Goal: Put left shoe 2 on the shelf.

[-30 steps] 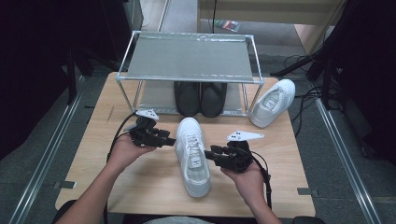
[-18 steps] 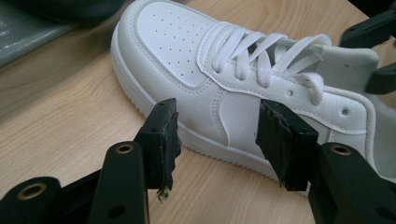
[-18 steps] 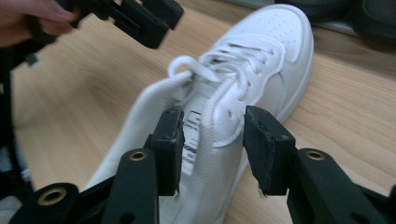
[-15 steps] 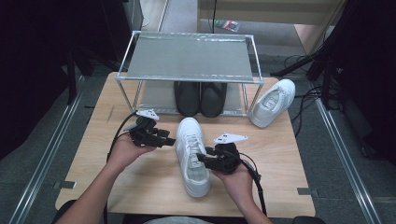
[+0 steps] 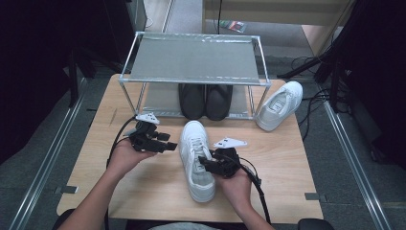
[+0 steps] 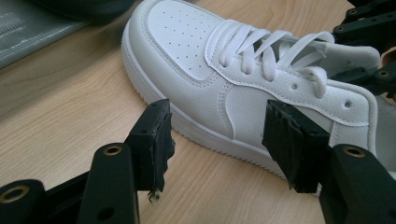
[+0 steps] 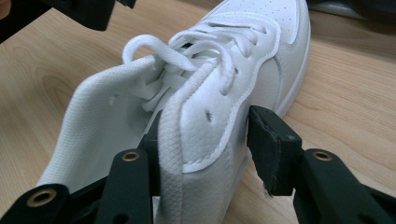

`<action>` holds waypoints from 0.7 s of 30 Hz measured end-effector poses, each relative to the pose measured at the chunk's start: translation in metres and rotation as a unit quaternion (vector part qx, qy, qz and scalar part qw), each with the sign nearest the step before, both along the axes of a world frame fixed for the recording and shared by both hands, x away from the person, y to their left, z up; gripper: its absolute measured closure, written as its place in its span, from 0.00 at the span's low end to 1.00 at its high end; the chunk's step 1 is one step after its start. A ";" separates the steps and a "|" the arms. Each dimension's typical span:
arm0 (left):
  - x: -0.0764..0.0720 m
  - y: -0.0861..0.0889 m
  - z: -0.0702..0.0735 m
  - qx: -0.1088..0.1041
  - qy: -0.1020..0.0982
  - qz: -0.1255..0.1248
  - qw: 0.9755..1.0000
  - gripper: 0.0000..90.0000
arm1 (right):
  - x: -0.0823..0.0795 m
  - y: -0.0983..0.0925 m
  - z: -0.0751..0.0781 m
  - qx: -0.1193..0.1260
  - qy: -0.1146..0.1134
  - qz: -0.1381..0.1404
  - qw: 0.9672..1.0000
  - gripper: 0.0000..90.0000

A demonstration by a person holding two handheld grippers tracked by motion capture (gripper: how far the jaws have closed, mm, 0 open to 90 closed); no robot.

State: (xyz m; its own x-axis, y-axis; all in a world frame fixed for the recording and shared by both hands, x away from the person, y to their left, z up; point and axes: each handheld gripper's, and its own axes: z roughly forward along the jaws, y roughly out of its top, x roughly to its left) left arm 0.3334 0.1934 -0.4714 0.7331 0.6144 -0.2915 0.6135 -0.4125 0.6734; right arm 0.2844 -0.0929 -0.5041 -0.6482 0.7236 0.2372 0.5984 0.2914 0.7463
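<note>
A white lace-up sneaker lies in the middle of the wooden table, toe toward the rack. My left gripper is level beside its left side. In the left gripper view the left gripper is open, its jaws have just been opening, and the sneaker lies just ahead of them, untouched. My right gripper is at the sneaker's right side near the heel. In the right gripper view the right gripper has opened and straddles the sneaker's collar wall, one jaw inside and one outside, with a gap at the outer pad.
A metal rack stands at the table's far side, with a pair of black shoes under it. A second white sneaker leans at the rack's right leg. Cables trail from both grippers toward the person.
My right gripper has come down and moved left onto the sneaker's heel side, with its jaws now over the collar wall. The left gripper has stayed in place and stands a little wider.
</note>
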 end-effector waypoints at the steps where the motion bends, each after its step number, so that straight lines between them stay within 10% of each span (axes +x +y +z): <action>1: 0.000 0.001 0.000 0.001 -0.001 0.002 1.000 0.47 | 0.001 -0.001 0.000 0.005 0.001 0.000 1.000 0.65; 21: -0.001 0.008 0.001 -0.012 -0.012 0.009 1.000 0.42 | 0.015 -0.019 0.005 0.024 0.019 -0.007 1.000 0.91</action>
